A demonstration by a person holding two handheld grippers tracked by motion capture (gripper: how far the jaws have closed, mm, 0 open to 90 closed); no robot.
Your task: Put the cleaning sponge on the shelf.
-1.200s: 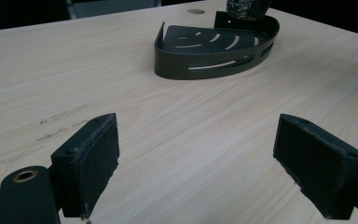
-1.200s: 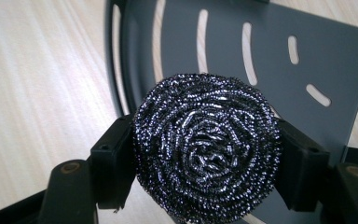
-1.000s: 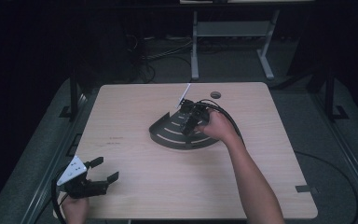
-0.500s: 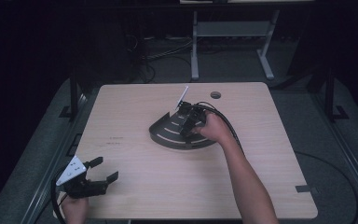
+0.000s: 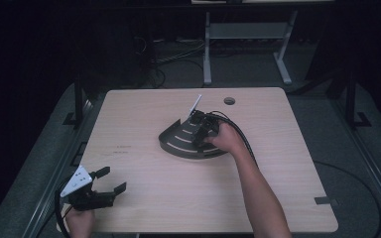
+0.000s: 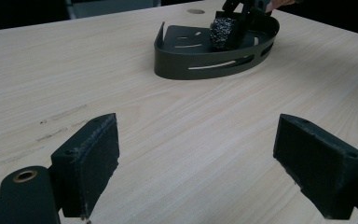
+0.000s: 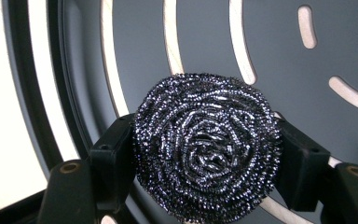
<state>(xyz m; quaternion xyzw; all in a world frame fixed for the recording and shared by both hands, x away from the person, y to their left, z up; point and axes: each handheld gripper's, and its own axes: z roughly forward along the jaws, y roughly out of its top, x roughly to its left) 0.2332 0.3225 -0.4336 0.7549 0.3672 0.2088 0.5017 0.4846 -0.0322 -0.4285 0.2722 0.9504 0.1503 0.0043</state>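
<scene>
Gripping a steel-wool scourer (image 7: 207,147) between its pads, the right gripper (image 5: 202,130) hangs just above the floor of the slotted dark corner caddy (image 5: 174,145). Placing seems in hand; next, lower it and release. The left gripper (image 5: 110,181) rests well away from the caddy, jaws wide and empty.

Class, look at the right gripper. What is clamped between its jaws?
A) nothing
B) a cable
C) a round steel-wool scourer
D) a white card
C: in the right gripper view the right gripper has both pads pressed against a steel-wool scourer, above the dark slotted tray.
</scene>
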